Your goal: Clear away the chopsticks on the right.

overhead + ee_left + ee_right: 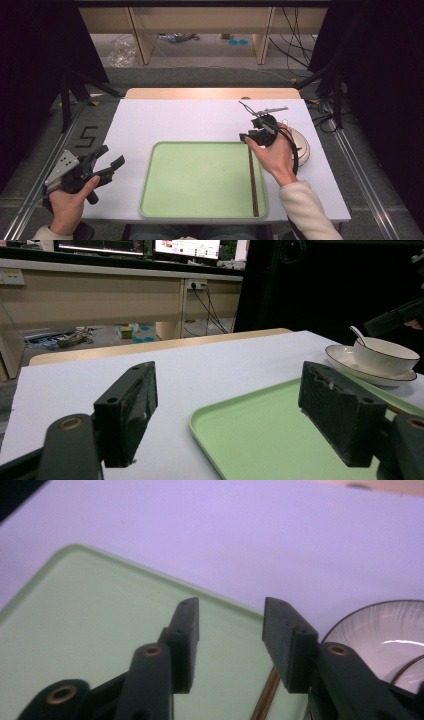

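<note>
A light green tray (200,175) lies in the middle of the white table. Dark brown chopsticks (252,180) lie along its right inner edge. A white bowl (387,355) with a spoon (357,332) in it stands on a saucer (305,147) just right of the tray. My right gripper (248,131) hovers open over the tray's far right corner, with nothing between its jaws (231,615); the chopsticks (267,695) lie just below it. My left gripper (114,155) is wide open left of the tray, holding nothing (227,390).
The white table top (190,117) has bare room behind and left of the tray. Black stands and cables flank the table. Desks, monitors and clutter on the floor lie beyond the far edge.
</note>
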### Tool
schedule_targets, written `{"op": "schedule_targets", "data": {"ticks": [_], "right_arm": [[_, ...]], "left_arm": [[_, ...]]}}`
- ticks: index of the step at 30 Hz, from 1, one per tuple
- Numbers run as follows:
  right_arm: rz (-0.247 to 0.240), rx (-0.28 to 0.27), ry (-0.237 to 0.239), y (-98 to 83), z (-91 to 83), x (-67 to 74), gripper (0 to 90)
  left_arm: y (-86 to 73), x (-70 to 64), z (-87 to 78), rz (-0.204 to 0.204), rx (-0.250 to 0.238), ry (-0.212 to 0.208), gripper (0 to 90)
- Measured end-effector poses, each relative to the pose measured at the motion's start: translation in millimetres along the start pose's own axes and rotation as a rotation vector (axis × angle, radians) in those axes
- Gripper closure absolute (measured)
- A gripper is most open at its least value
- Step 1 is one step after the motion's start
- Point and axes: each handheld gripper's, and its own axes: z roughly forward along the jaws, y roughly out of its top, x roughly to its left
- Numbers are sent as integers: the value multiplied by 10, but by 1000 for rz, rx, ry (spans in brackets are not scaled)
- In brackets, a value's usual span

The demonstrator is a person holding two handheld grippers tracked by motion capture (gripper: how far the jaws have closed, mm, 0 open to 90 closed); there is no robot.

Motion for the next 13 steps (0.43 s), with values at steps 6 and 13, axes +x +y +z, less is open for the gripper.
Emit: {"op": "schedule_targets", "data": {"ticks": [6,13], "right_arm": [[-93,-157,40,-241,-203,-3,532],[-212,-359,55,-549,-393,58,482]], "left_arm": [[1,-1,0,-1,0,2,235],[2,1,5,3,1,2,235]]}}
